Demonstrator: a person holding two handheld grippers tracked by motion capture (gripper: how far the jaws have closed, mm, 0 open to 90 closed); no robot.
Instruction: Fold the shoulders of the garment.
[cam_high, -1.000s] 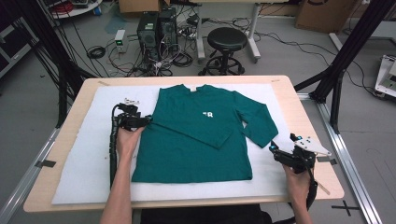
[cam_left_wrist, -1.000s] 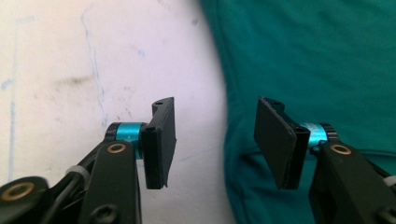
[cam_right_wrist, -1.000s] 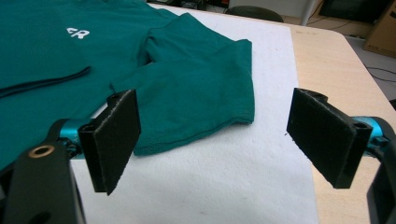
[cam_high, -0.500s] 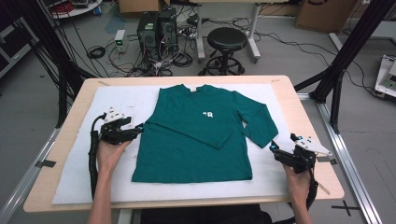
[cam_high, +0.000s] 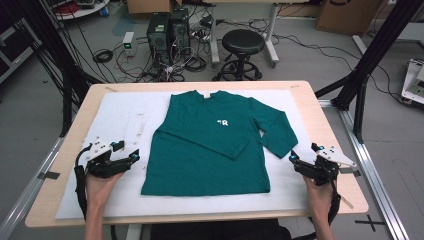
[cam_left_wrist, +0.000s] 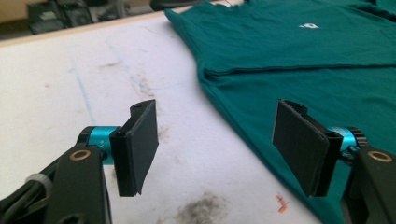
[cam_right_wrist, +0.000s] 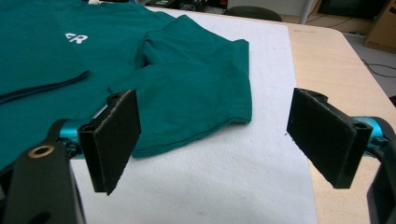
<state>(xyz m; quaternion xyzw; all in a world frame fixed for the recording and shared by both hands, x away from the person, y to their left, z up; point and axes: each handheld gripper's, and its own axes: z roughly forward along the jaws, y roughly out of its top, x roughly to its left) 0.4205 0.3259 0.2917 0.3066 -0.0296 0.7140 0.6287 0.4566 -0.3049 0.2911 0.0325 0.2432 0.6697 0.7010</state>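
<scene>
A dark green long-sleeved shirt (cam_high: 210, 145) lies flat on the white mat (cam_high: 125, 115), front up, with a small white logo (cam_high: 223, 122). One sleeve is folded across its body; the other (cam_high: 274, 131) angles out to the right. My left gripper (cam_high: 129, 151) rests low over the mat just left of the shirt's hem edge. Its jaws have just been opening and stand open, gripping nothing (cam_left_wrist: 215, 121); the shirt's side edge (cam_left_wrist: 243, 121) lies on the mat beyond them. My right gripper (cam_high: 303, 152) is open beside the right cuff (cam_right_wrist: 205, 93), its jaws (cam_right_wrist: 212, 100) holding nothing.
The mat covers a wooden table (cam_high: 330, 130). Bare mat lies left of the shirt and along its near edge. Behind the table stand a black stool (cam_high: 243, 42), computer towers (cam_high: 167, 30) and floor cables. Black frame struts (cam_high: 370, 55) rise at the right.
My left gripper has come down and back from the shirt's left edge to the mat at the near left, with its jaws wider apart. The right gripper and the shirt have stayed put.
</scene>
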